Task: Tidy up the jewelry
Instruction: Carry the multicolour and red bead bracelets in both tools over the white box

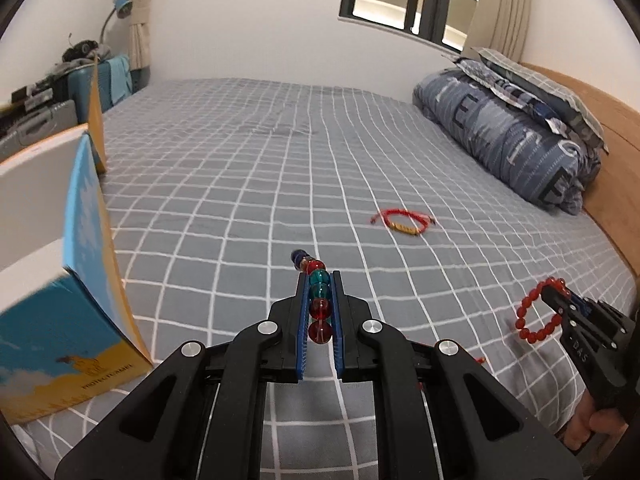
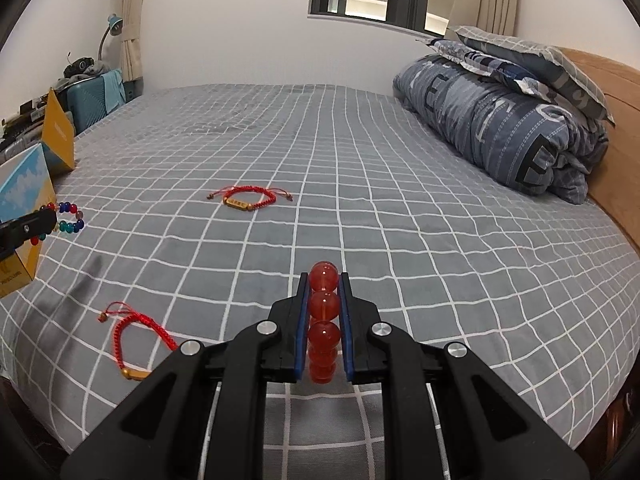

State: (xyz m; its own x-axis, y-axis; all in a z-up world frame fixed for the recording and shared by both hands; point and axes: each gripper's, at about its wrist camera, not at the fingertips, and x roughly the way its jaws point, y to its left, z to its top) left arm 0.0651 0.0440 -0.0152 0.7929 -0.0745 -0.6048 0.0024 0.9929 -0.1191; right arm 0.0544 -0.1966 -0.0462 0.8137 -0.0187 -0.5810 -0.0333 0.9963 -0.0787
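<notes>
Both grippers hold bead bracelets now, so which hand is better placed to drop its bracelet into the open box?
Left, probably. The left gripper, shut on the multicoloured bracelet, is right beside the open box. The right gripper holds the red bracelet farther away.

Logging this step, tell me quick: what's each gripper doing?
Left gripper: shut on the multicolour bead bracelet.
Right gripper: shut on the red bead bracelet.
</notes>
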